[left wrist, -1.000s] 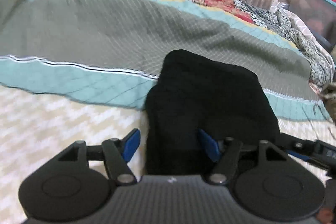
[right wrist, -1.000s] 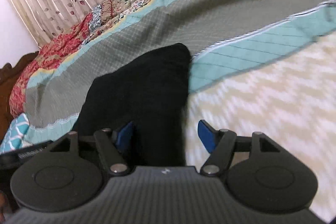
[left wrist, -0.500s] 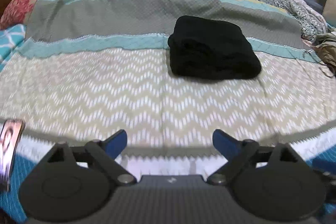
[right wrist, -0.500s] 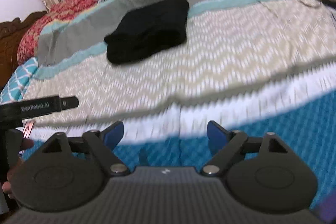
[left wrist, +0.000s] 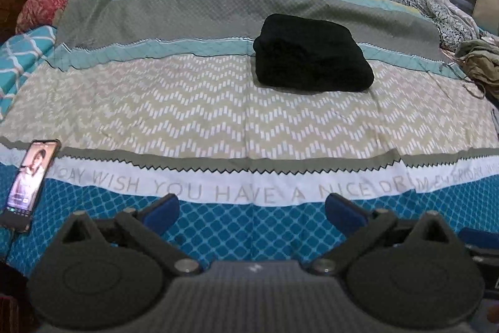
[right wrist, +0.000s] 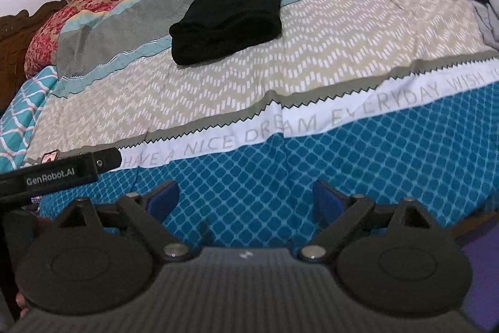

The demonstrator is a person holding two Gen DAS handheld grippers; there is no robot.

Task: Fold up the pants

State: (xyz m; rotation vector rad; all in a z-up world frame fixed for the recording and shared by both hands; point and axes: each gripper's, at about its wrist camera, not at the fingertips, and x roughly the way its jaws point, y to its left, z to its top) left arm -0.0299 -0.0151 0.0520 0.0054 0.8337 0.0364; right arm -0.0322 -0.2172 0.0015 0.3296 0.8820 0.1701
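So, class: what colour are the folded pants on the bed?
Plain black; the folded pants show best in the left wrist view.

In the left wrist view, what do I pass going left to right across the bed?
Phone at the left edge → folded black pants right of centre → crumpled olive garment at the right edge.

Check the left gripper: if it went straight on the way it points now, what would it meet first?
Probably the bedspread itself. The left gripper, jaws open and empty, looks along the bed at a shallow downward angle, so cloth comes first. The folded black pants lie farther on, slightly right of centre. Depth is uncertain.
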